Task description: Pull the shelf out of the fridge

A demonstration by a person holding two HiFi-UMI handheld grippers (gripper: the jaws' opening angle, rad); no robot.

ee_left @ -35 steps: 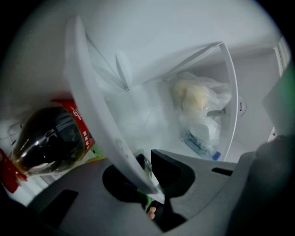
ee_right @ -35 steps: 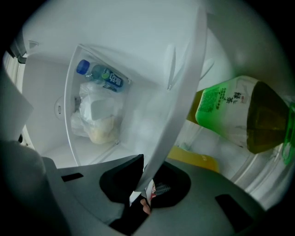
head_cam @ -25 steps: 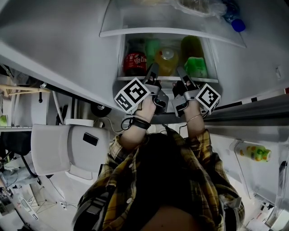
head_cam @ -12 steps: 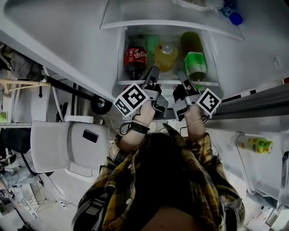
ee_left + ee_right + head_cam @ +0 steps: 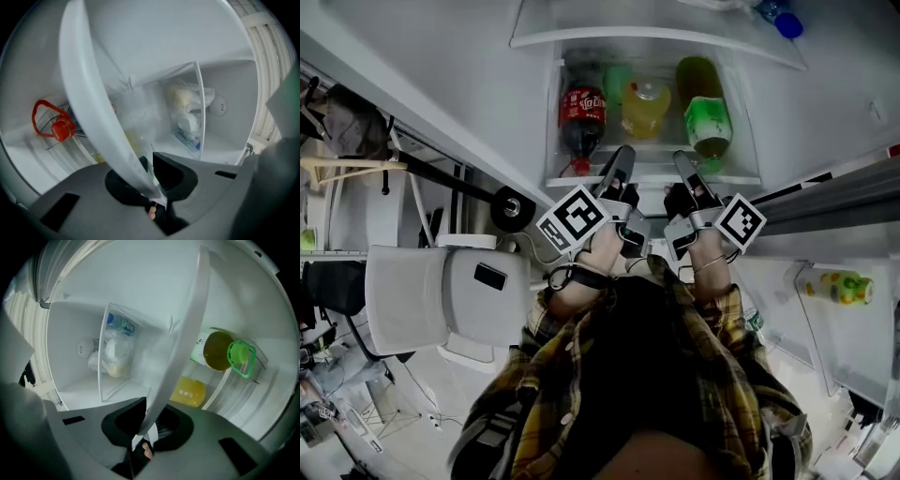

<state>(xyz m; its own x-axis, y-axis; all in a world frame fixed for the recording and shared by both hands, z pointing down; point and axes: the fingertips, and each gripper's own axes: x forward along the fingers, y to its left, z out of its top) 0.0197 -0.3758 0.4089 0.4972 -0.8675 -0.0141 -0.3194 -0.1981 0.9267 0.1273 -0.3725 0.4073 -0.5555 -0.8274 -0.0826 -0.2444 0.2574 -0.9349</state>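
The fridge shelf is a clear pane with a white front rim, low in the open fridge. On it lie a red cola bottle, a yellow bottle and a green bottle. My left gripper is shut on the rim's left half, and my right gripper is shut on its right half. In the left gripper view the white rim runs down between the jaws of that gripper. In the right gripper view the rim likewise sits pinched in that gripper.
A higher shelf juts out above, with a blue-capped bottle on it. A clear bin with bagged food stands deeper inside. The fridge door with a bottle hangs at the right. A white seat stands at the left.
The shelf and its bottles have slid out toward me, and more of each bottle shows. Both grippers have come back with the rim, still clamped on it.
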